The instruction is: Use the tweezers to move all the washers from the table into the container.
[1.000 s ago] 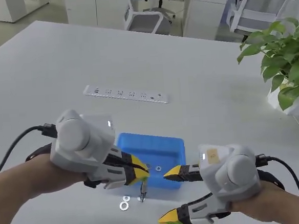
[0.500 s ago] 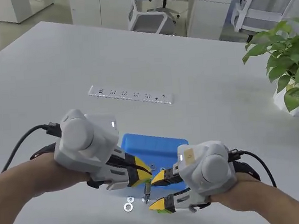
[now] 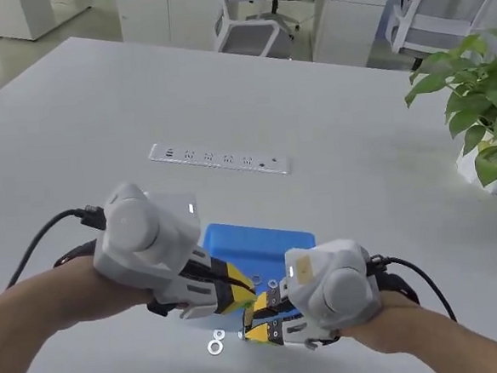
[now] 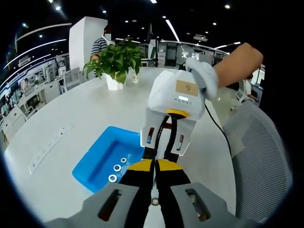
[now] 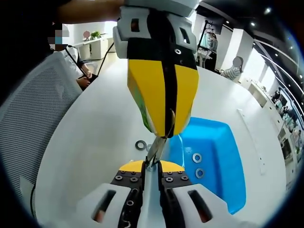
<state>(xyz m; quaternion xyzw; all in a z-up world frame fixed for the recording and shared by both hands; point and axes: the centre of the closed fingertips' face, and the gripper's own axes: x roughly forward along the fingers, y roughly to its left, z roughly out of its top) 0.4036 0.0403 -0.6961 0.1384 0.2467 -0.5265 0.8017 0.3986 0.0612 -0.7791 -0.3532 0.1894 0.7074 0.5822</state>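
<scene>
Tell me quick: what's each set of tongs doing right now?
Left tongs: closed, holding the tweezers.
Right tongs: closed on the same tweezers.

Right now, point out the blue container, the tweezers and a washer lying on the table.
blue container (image 3: 246,243): head view, bare floor of the tray.
tweezers (image 5: 156,150): right gripper view, the thin shaft.
washer on the table (image 3: 215,348): head view, its metal ring.
</scene>
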